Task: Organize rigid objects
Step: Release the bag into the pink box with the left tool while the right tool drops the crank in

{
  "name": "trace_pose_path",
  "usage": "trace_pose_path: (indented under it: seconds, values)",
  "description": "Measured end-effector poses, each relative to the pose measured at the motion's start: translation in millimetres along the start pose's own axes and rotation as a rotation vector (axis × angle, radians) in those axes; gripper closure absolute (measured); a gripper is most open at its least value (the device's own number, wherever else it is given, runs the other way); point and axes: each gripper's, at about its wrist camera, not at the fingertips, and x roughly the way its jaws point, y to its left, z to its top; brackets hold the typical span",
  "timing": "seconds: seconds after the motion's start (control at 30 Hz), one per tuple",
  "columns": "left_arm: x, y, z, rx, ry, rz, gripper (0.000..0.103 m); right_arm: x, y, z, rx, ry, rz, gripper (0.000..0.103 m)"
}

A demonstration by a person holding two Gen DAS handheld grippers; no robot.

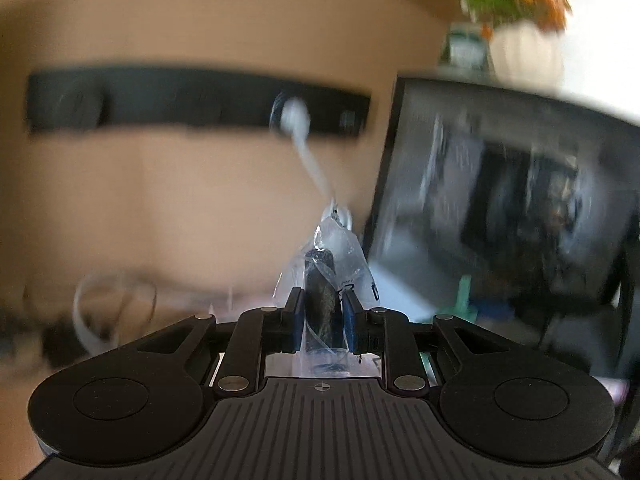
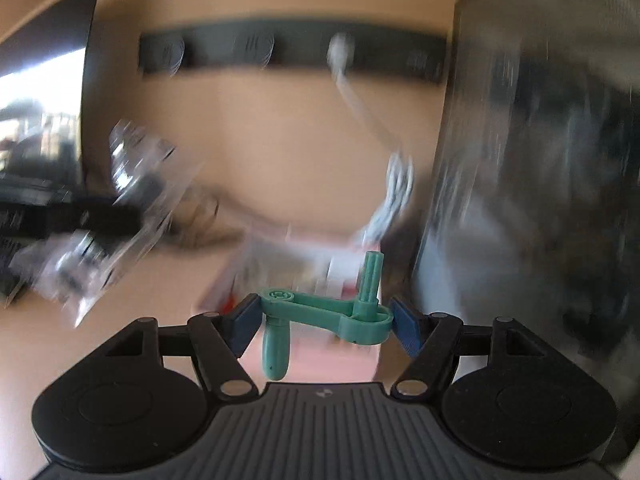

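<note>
Left gripper (image 1: 323, 316): pointed slightly downward toward a tan wall, jaws drawn close together. The blue pads (image 1: 295, 325) press from both sides on a clear plastic bag (image 1: 334, 258) holding a dark cylindrical part (image 1: 322, 300). The bag stands upright between the pads, its crumpled top rising above the fingertips. The bag is clear of the desk.

Right gripper (image 2: 325, 322): also angled a little downward, jaws set fairly wide. A green plastic crank handle (image 2: 326, 312) spans the gap crosswise, one end against each blue pad (image 2: 244, 320). Its knob hangs down on the left side and its ribbed shaft stands up on the right. The crank is held off the surface.

Surroundings, both views heavily blurred. A black power strip (image 1: 192, 104) is fixed along the wall, with a white plug (image 1: 294, 118) in it and a white cable (image 1: 316, 172) trailing down toward the desk. To the right stands a dark monitor (image 1: 500, 200), tilted in the view, close beside both grippers. A white pot of green and orange flowers (image 1: 520, 40) sits behind the monitor's top edge. In the right wrist view, further clear bags with dark contents (image 2: 132, 184) appear at the left, and a pinkish-white box (image 2: 320, 276) lies on the desk (image 2: 160, 308) just beyond the crank; its contents cannot be made out. Loose cable loops (image 1: 108, 300) lie low at the left of the left wrist view
</note>
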Motion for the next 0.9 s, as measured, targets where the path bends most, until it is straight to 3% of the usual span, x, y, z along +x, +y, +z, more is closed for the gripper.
trace_pose_path:
  seconds: [0.07,0.13,0.27,0.5,0.67,0.73,0.9]
  values:
    - [26.2,5.4,24.8,-0.015,0.018,-0.033,0.074,10.9,-1.4,20.2,-0.007,-0.056,-0.027,0.033]
    - [55.5,14.9,37.4,-0.056,0.062,-0.034,0.076,30.1,-3.9,34.7,-0.008,-0.091,-0.040,0.030]
    - [83.1,28.6,20.7,-0.076,0.114,-0.014,0.076,54.5,-14.0,37.2,0.073,0.004,-0.018,0.029]
    - [91.7,45.4,-65.0,-0.131,0.297,0.040,0.076,54.5,-9.2,-38.6,0.103,0.180,-0.022,0.028]
    - [77.0,36.5,-133.9,0.002,0.447,0.103,0.076,44.0,2.8,-81.0,0.142,0.281,-0.050,0.028]
    - [64.9,36.8,-157.4,0.043,0.486,0.122,0.076,42.7,9.6,-95.0,0.149,0.328,-0.060,0.027]
    - [35.4,35.3,-189.5,0.014,0.526,0.204,0.076,43.3,23.8,-116.0,0.133,0.405,-0.077,0.027]
